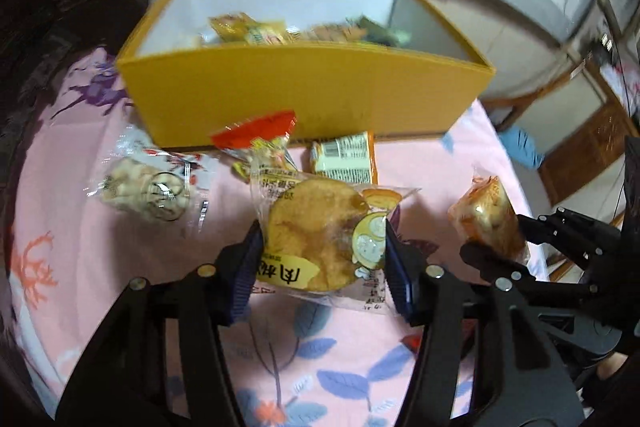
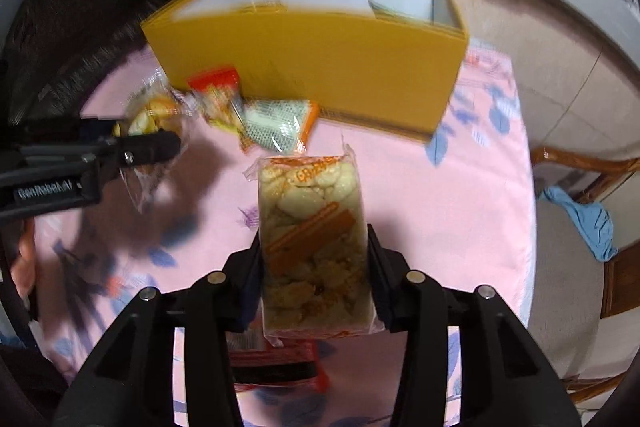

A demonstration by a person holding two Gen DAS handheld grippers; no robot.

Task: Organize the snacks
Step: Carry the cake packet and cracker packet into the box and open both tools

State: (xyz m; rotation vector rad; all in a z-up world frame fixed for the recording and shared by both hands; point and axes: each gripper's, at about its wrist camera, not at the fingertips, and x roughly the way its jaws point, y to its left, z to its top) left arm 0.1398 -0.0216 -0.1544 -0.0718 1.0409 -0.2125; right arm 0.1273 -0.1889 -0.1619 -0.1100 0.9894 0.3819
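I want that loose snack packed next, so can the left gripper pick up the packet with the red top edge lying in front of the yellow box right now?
Probably not yet. The left gripper is already shut on a round cookie packet; otherwise the red-topped packet lies unobstructed.

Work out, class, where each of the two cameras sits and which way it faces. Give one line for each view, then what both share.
Left wrist: rides the left gripper, angled down over its round biscuit packet toward the yellow box; the right gripper enters at right.
Right wrist: rides the right gripper, angled down over its rice-cake bar; the left gripper and a hand show at left.
Shared: yellow box, pink floral cloth, loose packets.
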